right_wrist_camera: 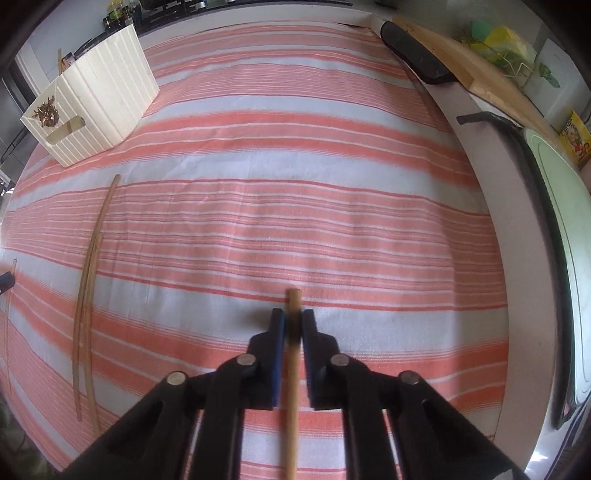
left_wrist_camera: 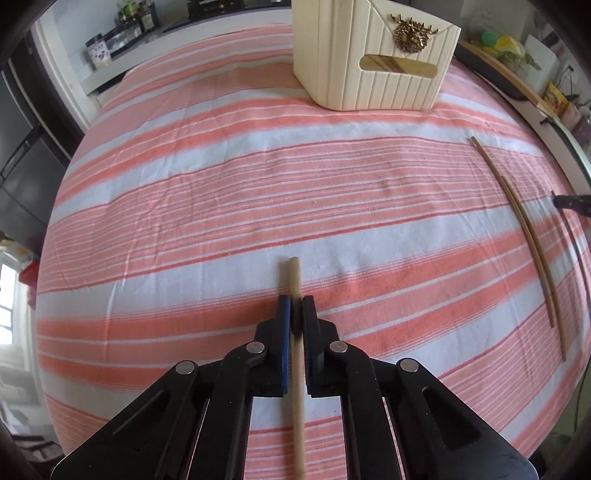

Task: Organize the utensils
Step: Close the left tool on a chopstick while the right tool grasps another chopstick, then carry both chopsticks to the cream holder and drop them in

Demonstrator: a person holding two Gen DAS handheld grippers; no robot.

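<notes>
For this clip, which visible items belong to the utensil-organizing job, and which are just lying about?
Part of the job:
- pale chopstick clamped in left gripper
- brown chopstick clamped in right gripper
- two loose chopsticks on the striped cloth
- cream holder box

Just lying about:
- wooden board
- yellow packet
- counter jars

Both hand-held grippers (left_wrist_camera: 294,306) (right_wrist_camera: 293,319) — clamped, downward-tilted

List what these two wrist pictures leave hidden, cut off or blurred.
- Left wrist view: the pale wooden chopstick in the left gripper runs off the bottom edge.
- Right wrist view: the darker wooden chopstick in the right gripper is blurred and cut off below.
- Both views: the inside of the cream ribbed utensil holder is hidden by its walls.
</notes>
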